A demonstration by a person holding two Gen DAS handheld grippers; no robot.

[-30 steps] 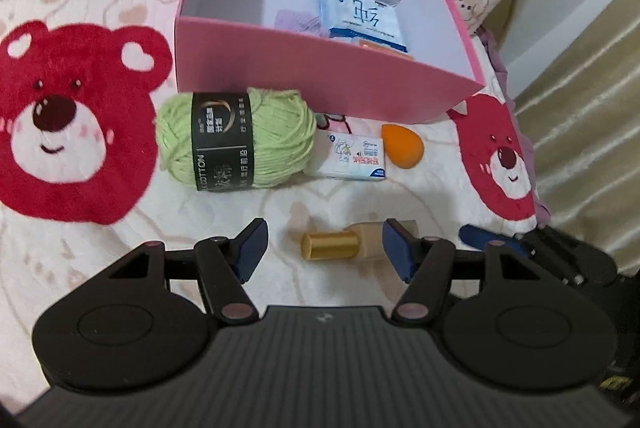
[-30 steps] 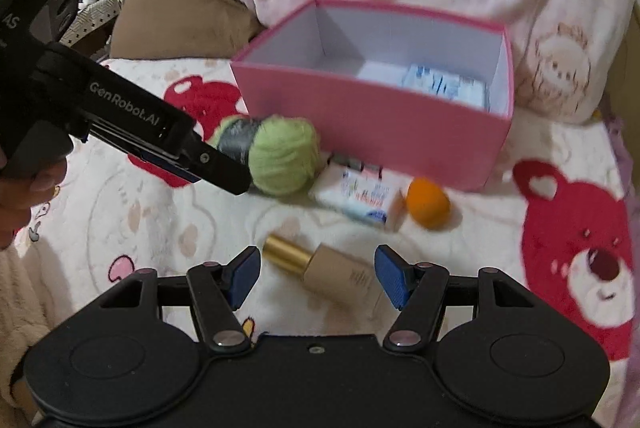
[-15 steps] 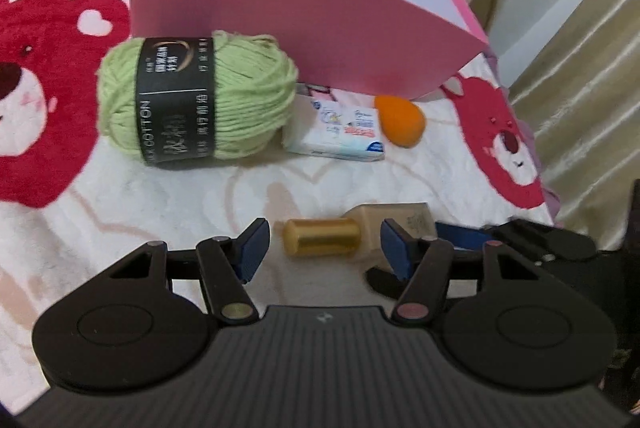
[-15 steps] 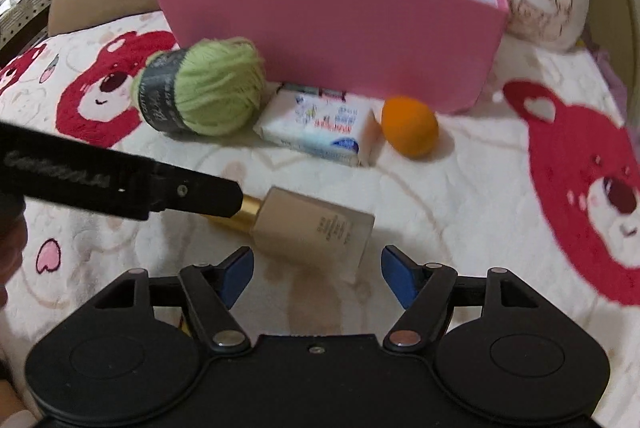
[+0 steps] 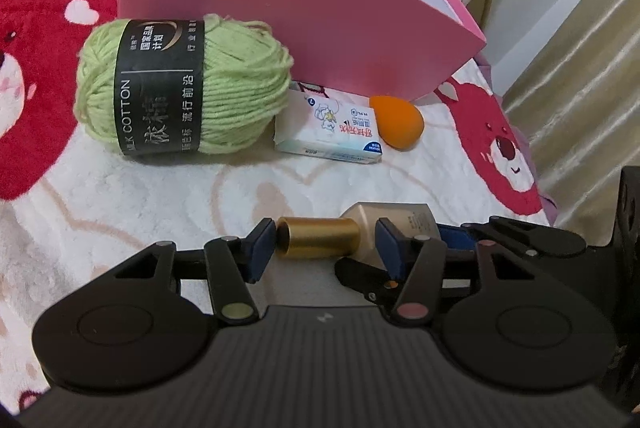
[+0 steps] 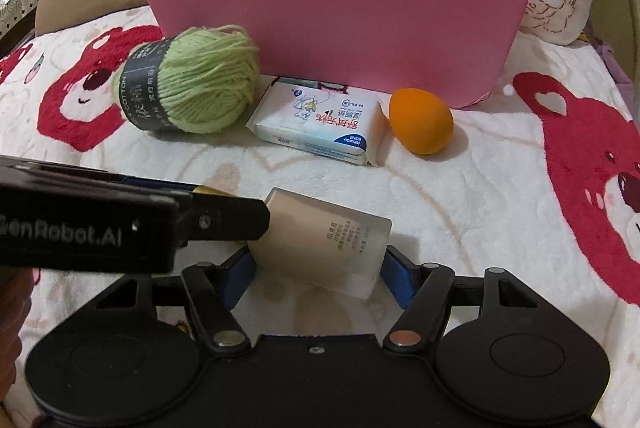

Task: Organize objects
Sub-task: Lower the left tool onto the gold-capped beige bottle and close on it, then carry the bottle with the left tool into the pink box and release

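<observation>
While the foundation bottle lies low in frame on the bed blanket, I have both hand-held grippers released around it: left hand-held gripper at the gold cap, right hand-held gripper at the body. Clamping unevenly could twist it loose.

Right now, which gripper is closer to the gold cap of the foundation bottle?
Left. The left gripper brackets the gold cap, jaws open on either side. The right gripper sits at the other end, open around the bottle's beige body.
</observation>
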